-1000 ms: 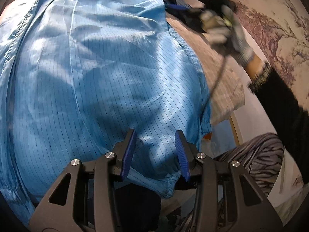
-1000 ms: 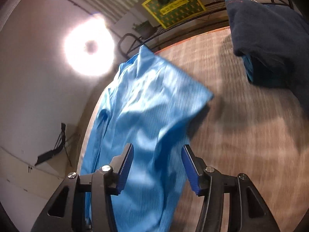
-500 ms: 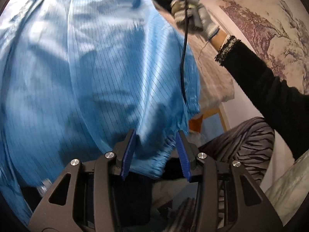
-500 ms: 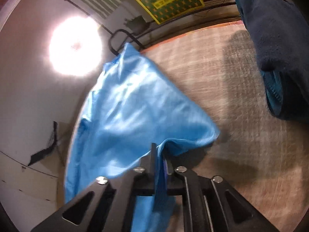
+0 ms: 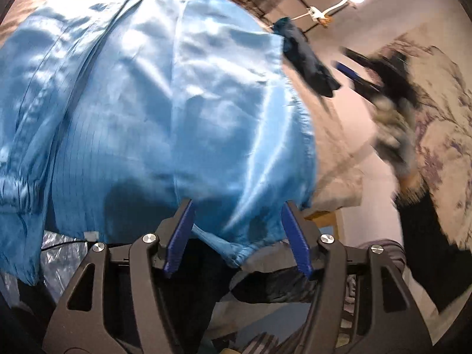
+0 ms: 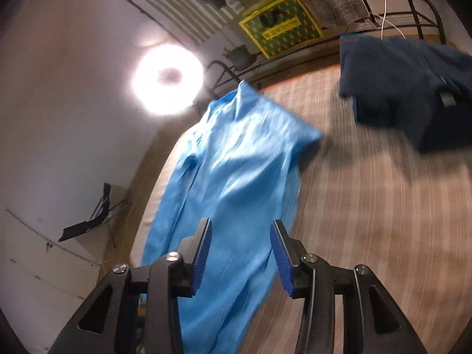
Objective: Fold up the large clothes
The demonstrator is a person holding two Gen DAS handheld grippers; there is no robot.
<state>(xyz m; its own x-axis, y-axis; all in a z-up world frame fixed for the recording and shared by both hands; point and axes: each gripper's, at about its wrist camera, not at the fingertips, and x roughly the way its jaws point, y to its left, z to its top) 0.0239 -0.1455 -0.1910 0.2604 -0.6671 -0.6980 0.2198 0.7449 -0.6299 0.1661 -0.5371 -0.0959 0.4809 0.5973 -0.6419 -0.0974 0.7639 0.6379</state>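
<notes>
A large light-blue garment (image 5: pixel 153 112) lies spread on a beige woven surface (image 6: pixel 368 206); it also shows in the right wrist view (image 6: pixel 236 177), one side folded over. My left gripper (image 5: pixel 236 236) is open at the garment's near hem, with an elastic cuff (image 5: pixel 236 253) hanging between its fingers. My right gripper (image 6: pixel 240 253) is open and empty above the garment's lower part. In the left wrist view the right gripper (image 5: pixel 383 88) is a blur at the far right.
A dark navy folded garment (image 6: pixel 413 94) lies at the surface's far right, also seen in the left wrist view (image 5: pixel 306 65). A ring light (image 6: pixel 168 79) shines at the back. A yellow-green box (image 6: pixel 280 26) and wire rack stand behind.
My right gripper was shut on the garment's edge half a second ago; it has now opened, let go and drawn back. My left gripper stays open at the hem.
</notes>
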